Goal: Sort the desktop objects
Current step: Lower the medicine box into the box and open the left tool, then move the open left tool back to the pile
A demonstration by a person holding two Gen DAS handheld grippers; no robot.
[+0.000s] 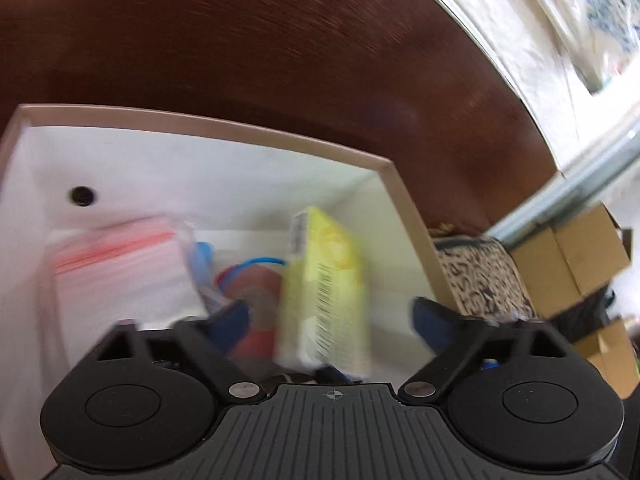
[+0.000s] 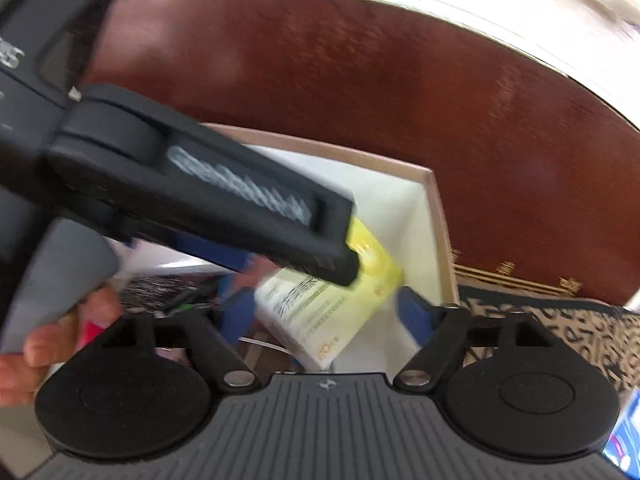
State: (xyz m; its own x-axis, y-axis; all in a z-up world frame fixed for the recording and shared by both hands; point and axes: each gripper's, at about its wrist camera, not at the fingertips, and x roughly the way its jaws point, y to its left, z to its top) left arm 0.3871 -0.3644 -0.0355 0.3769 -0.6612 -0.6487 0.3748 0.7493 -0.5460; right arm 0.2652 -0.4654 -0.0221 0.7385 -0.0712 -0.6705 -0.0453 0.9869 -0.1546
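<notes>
The dark red-brown surface carries a white box with a tan rim, standing near the surface's right edge. Just past that edge sits a black-and-cream patterned cushion.

Inside the box, toward its right wall, a yellow-green carton stands tilted on edge. To its left lie a blurred stack of clear bags with red strips and a reddish round thing with blue loops — too blurred to name.

The left gripper hangs over the box with its jaws spread wide; the carton lies between the blue fingers, touching neither that I can see. The right gripper is also spread wide, empty, the carton just ahead between its fingers. The left gripper crosses that view — its tip overlaps the carton's upper end.
</notes>
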